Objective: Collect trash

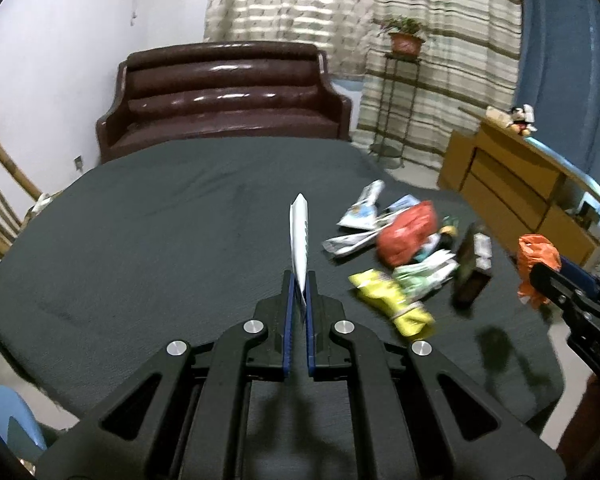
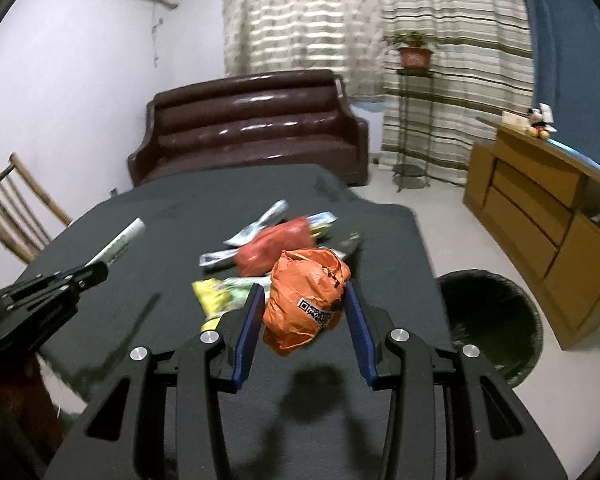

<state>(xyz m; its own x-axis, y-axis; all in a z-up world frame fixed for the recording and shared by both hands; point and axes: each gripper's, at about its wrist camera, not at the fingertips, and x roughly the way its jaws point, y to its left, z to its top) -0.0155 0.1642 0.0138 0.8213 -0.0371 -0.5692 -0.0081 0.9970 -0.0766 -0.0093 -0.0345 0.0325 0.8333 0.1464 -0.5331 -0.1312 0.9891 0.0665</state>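
Left gripper (image 1: 299,280) sits clenched on a thin white paper wrapper (image 1: 299,236) standing upright toward twelve o'clock above the dark grey cloth-covered table (image 1: 140,220). At two o'clock lies a blurred heap of red, yellow and white wrappers (image 1: 400,248). Right gripper (image 2: 302,300) grasps a crumpled orange plastic bag (image 2: 306,300); a round black trash bin (image 2: 492,316) stands at three o'clock.

Beyond the dark-clothed tabletop (image 1: 160,220) stands a brown leather sofa (image 1: 224,96) before striped curtains (image 1: 300,0), with a potted plant (image 1: 406,38) on a wire stand, a wooden cabinet (image 2: 540,216) at right, and a bamboo chair (image 2: 16,208) at left.
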